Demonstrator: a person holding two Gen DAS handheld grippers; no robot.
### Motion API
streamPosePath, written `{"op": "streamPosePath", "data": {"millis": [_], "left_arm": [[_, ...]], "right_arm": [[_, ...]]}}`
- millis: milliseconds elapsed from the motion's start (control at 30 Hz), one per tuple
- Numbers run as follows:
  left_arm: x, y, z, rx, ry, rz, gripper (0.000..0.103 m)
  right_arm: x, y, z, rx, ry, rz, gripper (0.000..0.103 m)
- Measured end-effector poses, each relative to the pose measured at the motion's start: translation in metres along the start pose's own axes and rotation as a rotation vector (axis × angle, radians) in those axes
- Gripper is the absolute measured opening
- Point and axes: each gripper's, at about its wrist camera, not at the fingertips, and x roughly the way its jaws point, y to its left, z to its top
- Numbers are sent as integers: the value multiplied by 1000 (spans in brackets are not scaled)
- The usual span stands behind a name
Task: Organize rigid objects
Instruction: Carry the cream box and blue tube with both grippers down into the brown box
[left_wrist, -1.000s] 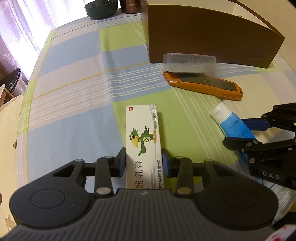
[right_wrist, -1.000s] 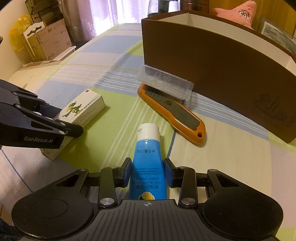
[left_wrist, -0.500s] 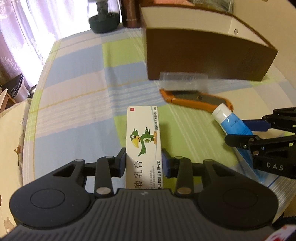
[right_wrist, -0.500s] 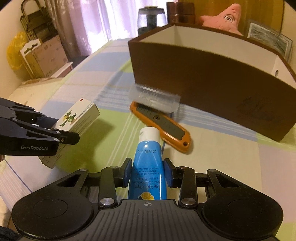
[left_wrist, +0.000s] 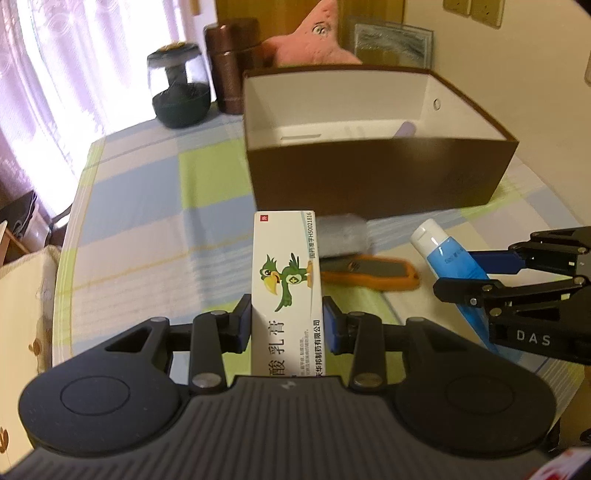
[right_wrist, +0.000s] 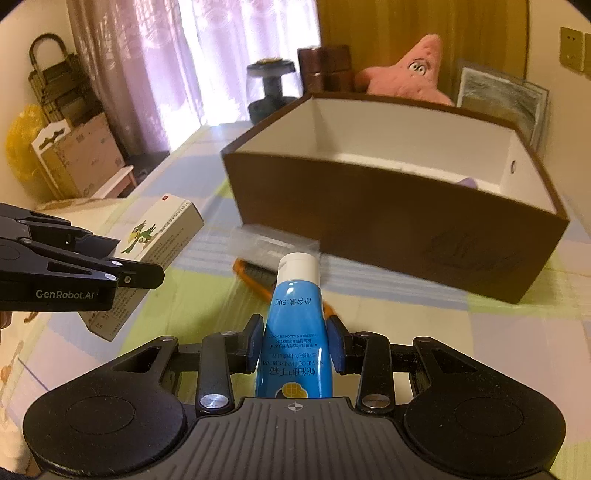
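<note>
My left gripper (left_wrist: 287, 325) is shut on a white ointment box with a green parrot (left_wrist: 286, 273) and holds it above the table. My right gripper (right_wrist: 293, 341) is shut on a blue hand cream tube with a white cap (right_wrist: 295, 317), also lifted. Each shows in the other view: the box (right_wrist: 159, 236), the tube (left_wrist: 448, 254). A brown open box with a white inside (left_wrist: 380, 184) stands ahead, also in the right wrist view (right_wrist: 399, 210); a purple item (left_wrist: 406, 129) lies inside. An orange utility knife (left_wrist: 373, 273) and a clear plastic case (left_wrist: 343, 234) lie on the tablecloth before the box.
A checked tablecloth (left_wrist: 147, 206) covers the table. Behind the brown box stand a dark glass jar (left_wrist: 179, 88), a brown cylinder (left_wrist: 231, 66), a pink starfish plush (left_wrist: 314, 40) and a framed picture (left_wrist: 393, 37). Cardboard boxes (right_wrist: 77, 155) stand off the table's left.
Both grippers have risen with their loads and tilted up, so the brown box's inside now shows. The knife and clear case stayed on the table.
</note>
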Motion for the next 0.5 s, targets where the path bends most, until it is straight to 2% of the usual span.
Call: {"op": "streamPosePath", "data": {"millis": [167,500], "left_arm": [[-5,-12,22,22,-40,-23,34],[-1,-35,86,42,-128,-57,34]], "right_arm": [[-16,-18,17,35,-42,-3,34],[-33,-57,65,60,-129,-25,34]]}}
